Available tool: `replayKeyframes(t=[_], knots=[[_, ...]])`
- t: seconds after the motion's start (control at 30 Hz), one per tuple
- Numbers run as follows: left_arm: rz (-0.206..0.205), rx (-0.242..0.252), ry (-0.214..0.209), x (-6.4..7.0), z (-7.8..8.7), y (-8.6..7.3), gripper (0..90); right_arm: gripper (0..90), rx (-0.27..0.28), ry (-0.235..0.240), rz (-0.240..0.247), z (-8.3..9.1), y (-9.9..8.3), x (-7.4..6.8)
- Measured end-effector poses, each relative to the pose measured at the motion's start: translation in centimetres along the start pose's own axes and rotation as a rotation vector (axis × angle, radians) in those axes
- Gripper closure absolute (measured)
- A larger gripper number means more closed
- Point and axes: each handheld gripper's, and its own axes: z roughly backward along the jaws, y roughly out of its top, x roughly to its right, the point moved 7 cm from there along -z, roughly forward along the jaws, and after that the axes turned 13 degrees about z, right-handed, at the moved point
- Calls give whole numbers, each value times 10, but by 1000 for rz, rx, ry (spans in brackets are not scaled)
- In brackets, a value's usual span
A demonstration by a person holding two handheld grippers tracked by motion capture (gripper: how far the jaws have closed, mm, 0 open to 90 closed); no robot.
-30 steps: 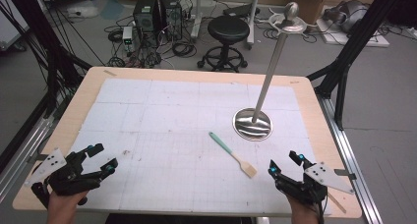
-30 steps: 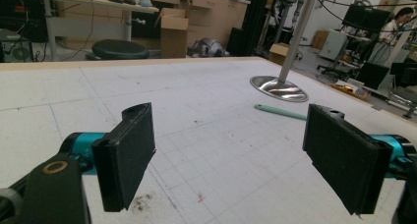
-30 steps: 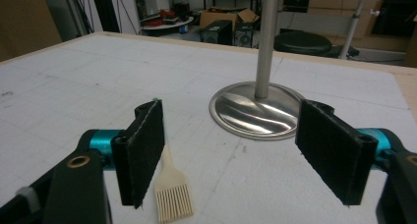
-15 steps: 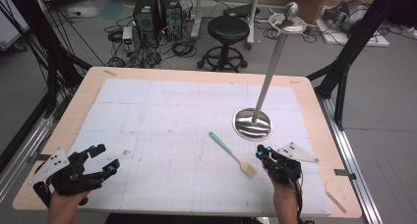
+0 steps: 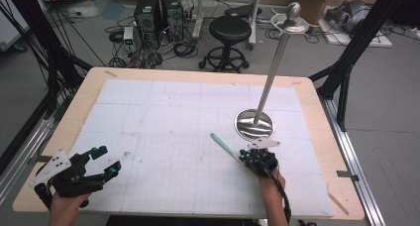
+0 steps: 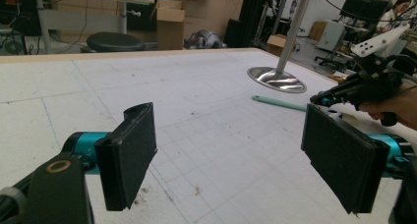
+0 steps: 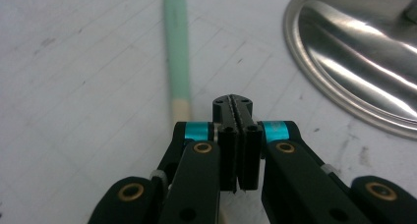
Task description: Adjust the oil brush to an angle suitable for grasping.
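The spatula (image 5: 225,147), with a mint-green handle and a pale cream blade end, lies flat on the white gridded mat of the table (image 5: 317,112), just beside the polished round base of the metal stand (image 5: 254,124) and apart from it. In the right gripper view its handle (image 7: 178,47) runs away from the camera, and the cream end passes under the left side of the right gripper (image 7: 235,111). That gripper's fingers are seen pressed together with nothing between them, hovering low over the blade end. The left gripper (image 5: 101,162) is held well apart at the near left of the table, its fingers (image 6: 129,153) spread wide and empty.

The step in hand is judged to be a pickup of the spatula by the right gripper. For a sound grasp, the fingers would first have to be opened, since nothing can be taken while they are closed. The gripper should then be shifted slightly to its own left so that the tool is centred between the pads. The fingers are best set across the handle rather than along it. A grip near the joint of green and cream is advised, as the thin blade may flex or slip. The descent should be stopped just short of the mat, to avoid scraping it. The stand base should be kept clear.
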Motion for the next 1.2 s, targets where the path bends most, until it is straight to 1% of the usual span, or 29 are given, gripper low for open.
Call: replayKeyframes(t=[0.03,0.07,0.1,0.2,0.37,0.5,0.57,0.6,0.67,0.7,0.73,0.77,0.8,0.83,0.87,0.9,0.93,1.03,1.1,1.13,1.2], knots=[[0,0,1,0,0,0,214,896,0,0,0,0,0,0],[5,5,2,0,0,1,214,897,5,13,19,2,0,-4],[5,5,2,0,0,1,214,897,4,12,27,2,-1,-5],[4,5,0,1,1,1,214,897,4,24,38,4,-1,-8],[11,10,3,-1,2,2,216,897,7,45,46,5,-2,-13],[16,18,8,-2,3,2,217,896,14,56,65,6,-2,-15],[13,16,7,-2,3,2,217,897,14,71,72,7,-1,-18],[13,13,6,-2,2,2,217,896,14,86,74,7,-1,-20],[12,11,6,-1,2,2,217,896,18,88,70,7,-1,-18],[13,11,7,-1,2,2,217,896,19,70,59,5,0,-15],[10,7,7,-1,1,1,218,896,20,53,30,-2,3,-6],[10,7,7,-1,1,1,218,896,20,53,30,-2,3,-6],[8,4,5,-1,1,1,218,896,12,40,23,-8,8,0],[6,2,5,-1,1,1,218,896,3,32,18,-11,11,2],[8,2,5,-1,1,0,218,896,1,33,17,-15,14,4],[8,2,5,-1,1,0,218,896,1,33,17,-15,14,4],[11,-1,4,-1,0,0,218,896,-9,34,16,-23,21,7],[5,-6,4,-1,0,-1,219,895,-20,48,40,-32,31,6],[5,-5,4,0,0,0,220,895,-13,80,53,-36,38,1],[5,-4,6,-1,0,0,220,895,-14,97,74,-39,41,-3],[7,-2,6,-1,1,0,220,896,-17,108,107,-42,45,-10]])
